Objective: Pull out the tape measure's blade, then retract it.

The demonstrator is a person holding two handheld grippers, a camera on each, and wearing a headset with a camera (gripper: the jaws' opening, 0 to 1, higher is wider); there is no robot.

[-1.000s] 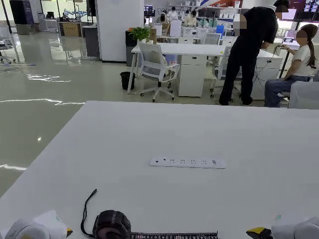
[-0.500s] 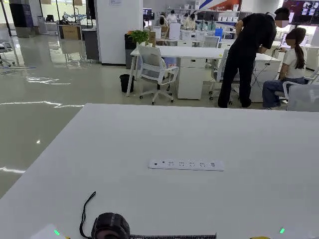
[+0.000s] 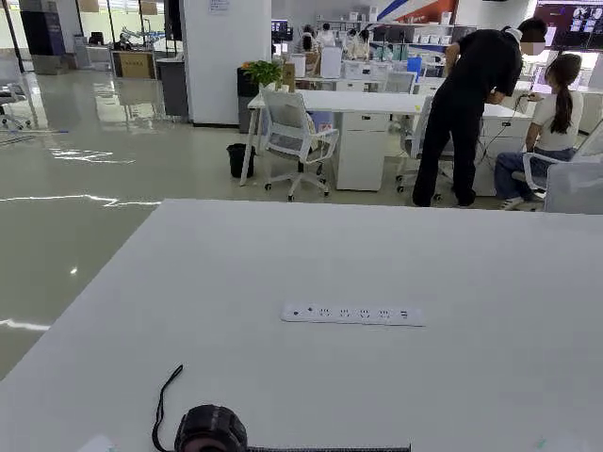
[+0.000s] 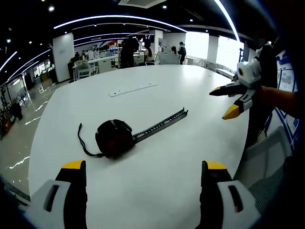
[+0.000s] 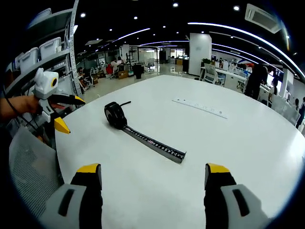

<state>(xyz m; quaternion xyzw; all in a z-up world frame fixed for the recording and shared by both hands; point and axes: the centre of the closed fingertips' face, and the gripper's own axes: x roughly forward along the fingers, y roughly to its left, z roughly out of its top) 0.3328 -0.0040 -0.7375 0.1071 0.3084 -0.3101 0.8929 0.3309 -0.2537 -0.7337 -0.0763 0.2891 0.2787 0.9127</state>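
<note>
Head view: the black round-cased tape measure (image 3: 210,429) sits at the near edge of the white bench (image 3: 471,264), its dark blade (image 3: 330,448) drawn out to the right. A white power strip (image 3: 352,314) lies well beyond.

Left gripper view: the left hand-held gripper (image 4: 143,188) stands wide open and empty, short of the case.

Right gripper view: the right hand-held gripper (image 5: 152,191) gapes empty too, near the blade's tip.

The pull-out looks done and the retraction is left to do. The blade's markings are too small to read, and no brand is legible.

Left gripper (image 4: 144,165) and right gripper (image 5: 153,168) both hover with jaws spread wide, gripping nothing
</note>
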